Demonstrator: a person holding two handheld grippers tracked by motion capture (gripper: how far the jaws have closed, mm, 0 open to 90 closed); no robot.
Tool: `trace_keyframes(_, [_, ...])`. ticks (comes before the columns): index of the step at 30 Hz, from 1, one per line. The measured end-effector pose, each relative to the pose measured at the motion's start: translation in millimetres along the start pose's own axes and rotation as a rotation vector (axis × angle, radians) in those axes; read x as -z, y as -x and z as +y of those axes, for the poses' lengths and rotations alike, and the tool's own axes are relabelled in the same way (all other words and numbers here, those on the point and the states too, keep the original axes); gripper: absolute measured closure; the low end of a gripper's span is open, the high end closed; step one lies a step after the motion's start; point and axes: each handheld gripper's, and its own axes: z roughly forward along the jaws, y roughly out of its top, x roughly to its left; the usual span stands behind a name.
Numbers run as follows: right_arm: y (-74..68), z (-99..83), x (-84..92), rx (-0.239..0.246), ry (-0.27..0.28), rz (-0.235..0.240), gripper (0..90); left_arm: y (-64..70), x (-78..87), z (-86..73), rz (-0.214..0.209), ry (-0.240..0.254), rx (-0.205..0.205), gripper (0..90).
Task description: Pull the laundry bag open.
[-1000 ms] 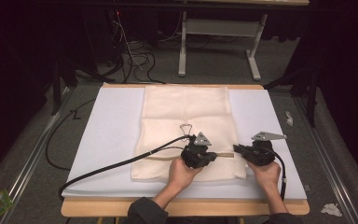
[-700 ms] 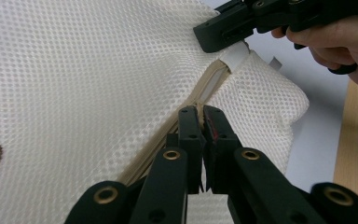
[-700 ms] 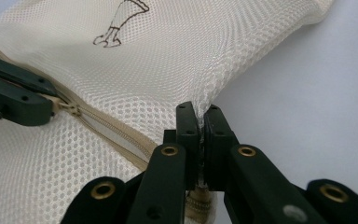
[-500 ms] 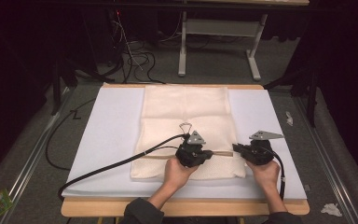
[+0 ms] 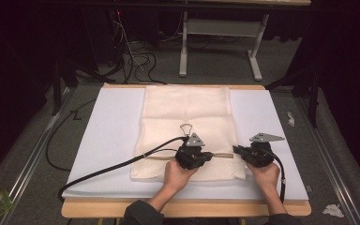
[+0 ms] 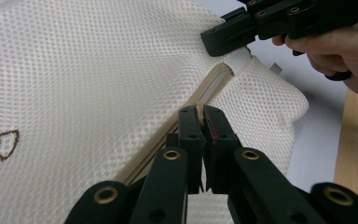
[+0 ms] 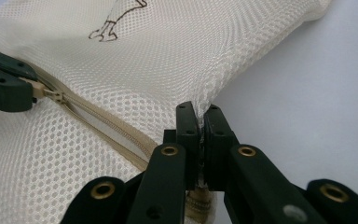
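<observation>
The mesh bag (image 5: 187,126) lies flat on the white mat (image 5: 108,136). My left gripper (image 6: 202,112) pinches its zipper pull; my right gripper (image 7: 200,114) clamps the bag's edge (both fully closed).

cream mesh zip bag (image 5: 187,122) lying flat on table.

Before you lies a cream mesh bag (image 5: 187,117), its weave a fine honeycomb of tiny holes, with a tan zipper (image 7: 116,133) and a brown stitched outline figure (image 6: 0,144). Your left gripper (image 6: 201,114) and right gripper (image 7: 200,114) are black with brass-coloured rivets, over a white pad (image 5: 112,131) on the pale wooden desk (image 5: 183,208).
</observation>
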Motion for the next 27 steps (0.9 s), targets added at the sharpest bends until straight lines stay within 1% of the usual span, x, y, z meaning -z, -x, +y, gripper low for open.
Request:
trace_keyframes(3, [1.1,-0.9,-0.5,-0.004,-0.005,-0.001,88.2,-3.2,3.0,0.5,-0.004,-0.005,0.009,86.9])
trace_keyframes(7, [1.6,-0.8,1.2,-0.001,0.005,-0.003,88.3,-0.9,6.5,-0.3,0.004,0.004,0.002,86.9])
trace_keyframes(8, [1.5,-1.0,1.5,-0.009,0.007,0.001,88.3,-0.1,7.0,-0.5,0.004,0.006,0.001,86.9])
trace_keyframes(11, [1.2,-0.8,1.6,-0.009,0.006,-0.004,88.3,-0.9,9.6,-0.3,0.012,0.012,-0.008,87.0])
trace_keyframes(12, [1.5,-0.9,1.6,-0.006,0.009,-0.008,88.3,-2.1,10.5,-0.7,0.011,0.016,0.000,87.0])
trace_keyframes(13, [1.8,-1.1,2.0,-0.016,0.006,-0.011,88.3,-3.5,11.4,-1.0,0.008,0.018,0.008,87.0])
trace_keyframes(16, [3.7,-1.0,3.6,-0.016,0.009,-0.016,88.3,-5.5,15.6,-1.7,0.022,0.027,0.005,87.0])
trace_keyframes(19, [3.8,-0.9,3.2,-0.024,0.008,-0.016,88.3,-7.9,18.5,-2.1,0.016,0.032,0.018,87.0])
trace_keyframes(20, [3.2,-0.6,3.3,-0.026,0.009,-0.016,88.3,-7.9,19.2,-1.8,0.018,0.032,0.016,87.0])
trace_keyframes(23, [2.8,0.3,3.2,-0.010,0.018,-0.013,88.2,-6.6,21.3,-1.6,0.022,0.037,0.008,87.0])
trace_keyframes(27, [3.8,0.1,2.6,-0.016,0.011,-0.012,88.2,-7.8,21.9,-2.4,0.022,0.041,0.011,87.0])
